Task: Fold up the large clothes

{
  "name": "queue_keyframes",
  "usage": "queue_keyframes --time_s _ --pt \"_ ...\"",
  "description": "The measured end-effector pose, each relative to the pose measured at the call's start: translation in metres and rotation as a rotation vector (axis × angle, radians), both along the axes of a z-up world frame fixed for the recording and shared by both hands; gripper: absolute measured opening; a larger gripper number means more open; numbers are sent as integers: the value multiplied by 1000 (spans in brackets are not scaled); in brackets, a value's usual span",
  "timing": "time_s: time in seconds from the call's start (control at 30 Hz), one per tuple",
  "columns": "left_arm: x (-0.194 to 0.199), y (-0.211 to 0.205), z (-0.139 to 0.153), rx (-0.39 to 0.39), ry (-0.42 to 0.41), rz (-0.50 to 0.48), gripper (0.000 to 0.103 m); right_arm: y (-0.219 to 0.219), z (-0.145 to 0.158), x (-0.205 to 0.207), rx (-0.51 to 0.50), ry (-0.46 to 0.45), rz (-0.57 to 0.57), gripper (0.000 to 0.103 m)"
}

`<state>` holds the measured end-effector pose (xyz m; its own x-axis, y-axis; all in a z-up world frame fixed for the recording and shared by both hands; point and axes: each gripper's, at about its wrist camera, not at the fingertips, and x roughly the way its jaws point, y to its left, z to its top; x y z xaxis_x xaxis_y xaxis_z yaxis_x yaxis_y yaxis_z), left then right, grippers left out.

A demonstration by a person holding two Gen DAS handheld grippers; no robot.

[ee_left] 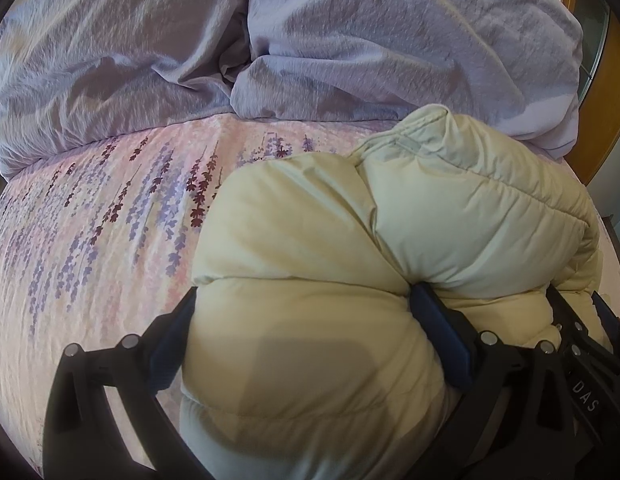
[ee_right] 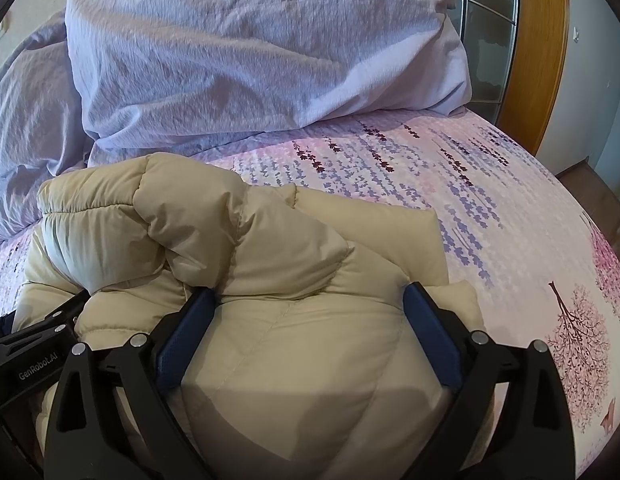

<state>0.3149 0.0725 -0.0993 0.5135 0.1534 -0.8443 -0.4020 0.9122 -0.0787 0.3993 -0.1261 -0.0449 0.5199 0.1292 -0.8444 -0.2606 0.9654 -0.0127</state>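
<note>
A cream puffer jacket [ee_left: 390,260] lies bunched on the flowered bed sheet [ee_left: 90,240]. My left gripper [ee_left: 306,300] has its jaws wide around a thick fold of the jacket, with the blue pads [ee_left: 438,320] pressing into the padding. In the right wrist view the jacket [ee_right: 238,240] fills the near middle. My right gripper [ee_right: 310,296] holds another thick fold between its blue pads [ee_right: 186,328]. The right gripper also shows at the right edge of the left wrist view [ee_left: 582,344], and the left gripper shows at the left edge of the right wrist view [ee_right: 38,340].
A rumpled lilac duvet [ee_left: 170,60] lies heaped across the far side of the bed, also in the right wrist view [ee_right: 250,48]. A wooden door frame [ee_right: 542,40] with glass panes stands beyond the bed at right. The bed edge and floor [ee_right: 590,184] lie to the right.
</note>
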Motion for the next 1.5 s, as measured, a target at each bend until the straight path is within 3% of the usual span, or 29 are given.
queue_keyframes --time_s 0.77,0.97,1.2,1.5 --pt "3 -3 -1 -11 7 3 101 -1 3 5 6 32 6 98" --pt "-3 7 13 -87 33 -8 101 -8 19 18 28 172 69 98" --pt "-32 18 46 -170 8 -40 101 -68 57 34 196 335 25 98" --pt "-53 25 48 -256 52 -38 101 -111 21 28 371 654 -27 99"
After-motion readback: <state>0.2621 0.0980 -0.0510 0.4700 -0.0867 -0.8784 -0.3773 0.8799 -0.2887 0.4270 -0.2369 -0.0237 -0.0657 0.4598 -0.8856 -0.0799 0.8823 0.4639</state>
